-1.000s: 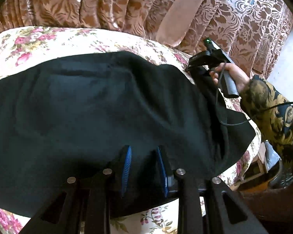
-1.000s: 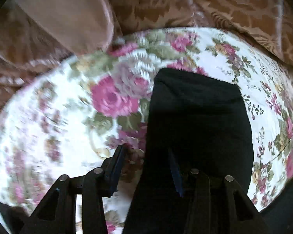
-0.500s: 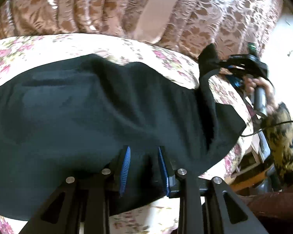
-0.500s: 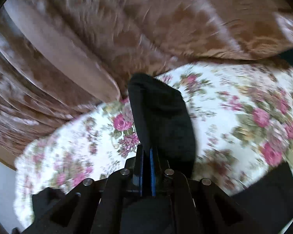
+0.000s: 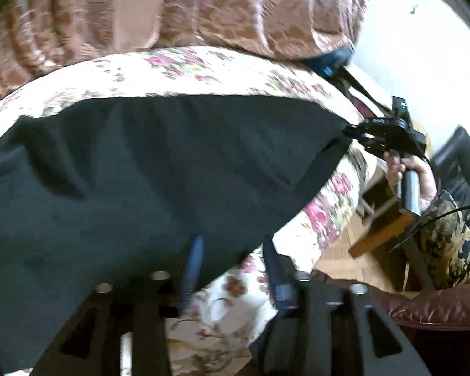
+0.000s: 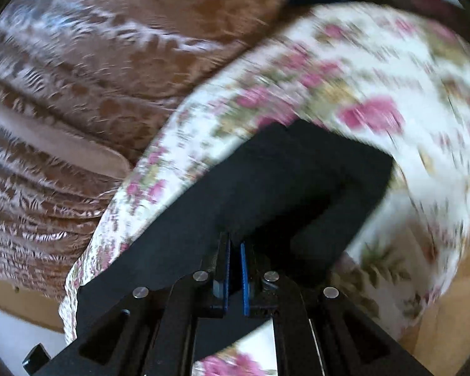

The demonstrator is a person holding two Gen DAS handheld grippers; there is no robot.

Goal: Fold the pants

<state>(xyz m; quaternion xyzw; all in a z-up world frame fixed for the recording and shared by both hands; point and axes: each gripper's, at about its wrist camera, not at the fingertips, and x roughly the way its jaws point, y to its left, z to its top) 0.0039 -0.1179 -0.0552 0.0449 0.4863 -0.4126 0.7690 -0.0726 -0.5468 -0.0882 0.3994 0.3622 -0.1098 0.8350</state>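
Black pants (image 5: 147, 169) lie spread over a floral bedsheet (image 5: 203, 62). My left gripper (image 5: 233, 242) hovers at the cloth's near right edge with its jaws opening. The hem lies across the gap near the left finger, and neither pad presses on it. Farther right, a hand holds my right gripper (image 5: 351, 131), shut on a corner of the pants and pulling the cloth taut toward the bed's edge. In the right wrist view the blue pads of the right gripper (image 6: 234, 250) pinch a band of the black pants (image 6: 297, 181), which folds back over the sheet (image 6: 376, 72).
Brown patterned curtains (image 5: 235, 6) hang behind the bed. Off the bed's right edge stand a wooden piece (image 5: 382, 228), a dark chair (image 5: 460, 156) and a maroon leather cushion (image 5: 438, 310). A patterned sleeve (image 5: 445, 244) and a cable reach in from the right.
The right gripper shut on the pants' end and swept it outward, stretching the cloth. The left gripper slid right to the hem, its jaws widened and let go of the cloth.
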